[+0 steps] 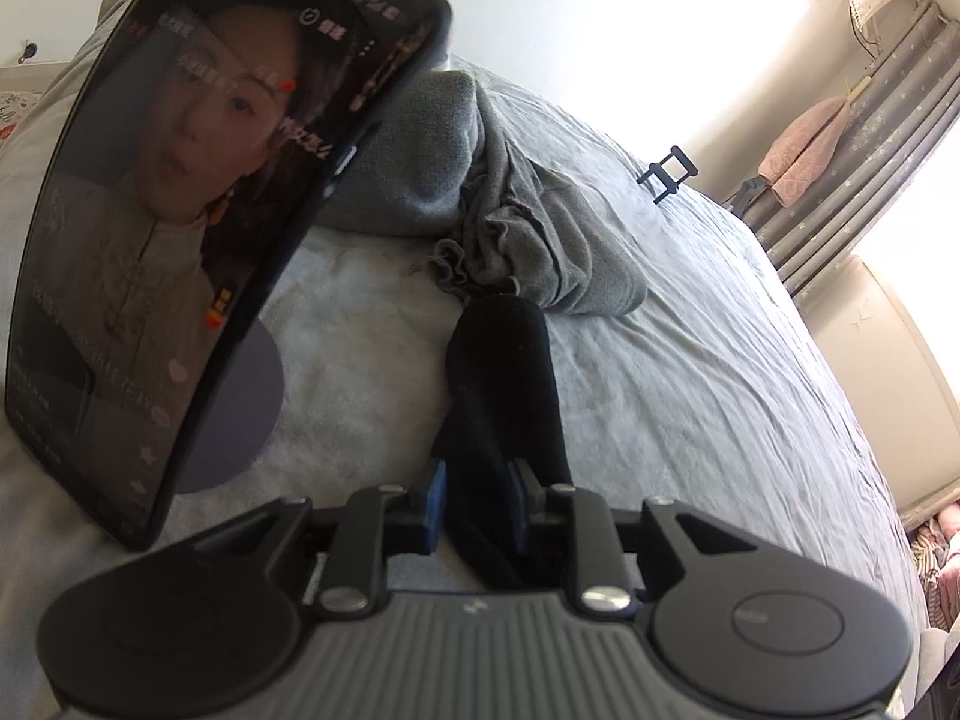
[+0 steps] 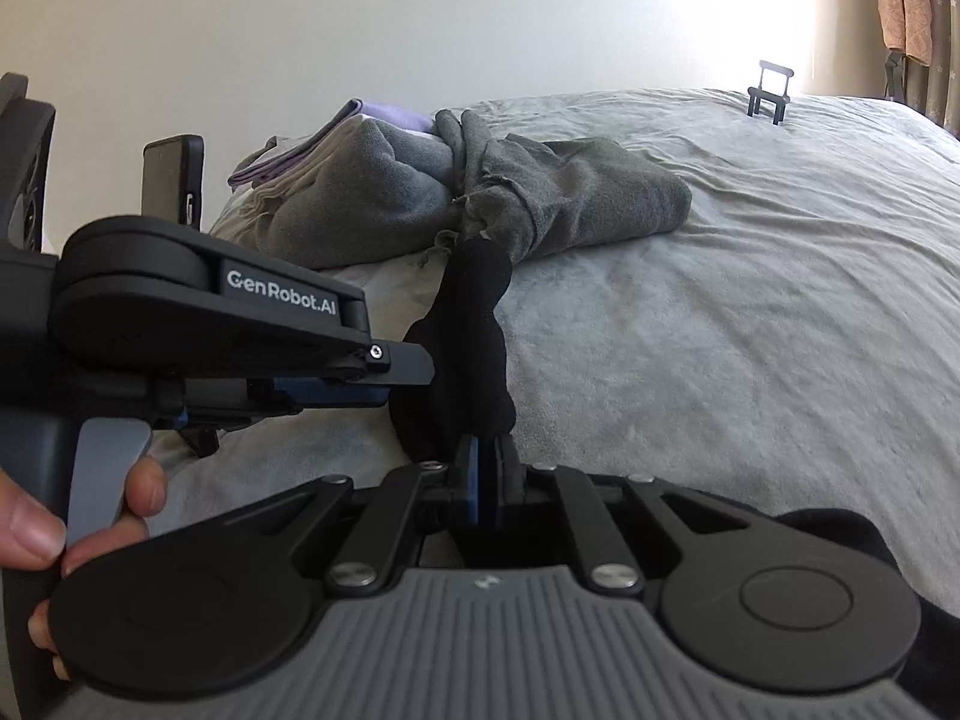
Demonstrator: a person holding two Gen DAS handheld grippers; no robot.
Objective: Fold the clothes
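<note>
A black sock [image 1: 504, 372] stretches over the grey bed sheet [image 1: 690, 390], and its far end reaches a heap of grey clothes [image 1: 540, 240]. My left gripper [image 1: 477, 495] has its blue pads against both sides of the sock's near end, shut on it. In the right wrist view, the same sock [image 2: 468, 312] rises from my right gripper [image 2: 489, 474], whose pads are pressed close together on it. From the left, the left gripper [image 2: 408, 378] comes in sideways and meets the sock's lower part. A hand [image 2: 36, 528] holds its handle.
A phone [image 1: 168, 240] with a lit screen stands upright close on the left. The grey clothes heap [image 2: 570, 198] lies with a folded purple item [image 2: 390, 114] behind it. A small black stand [image 2: 771, 93] sits at the bed's far side. Curtains [image 1: 870, 150] hang on the right.
</note>
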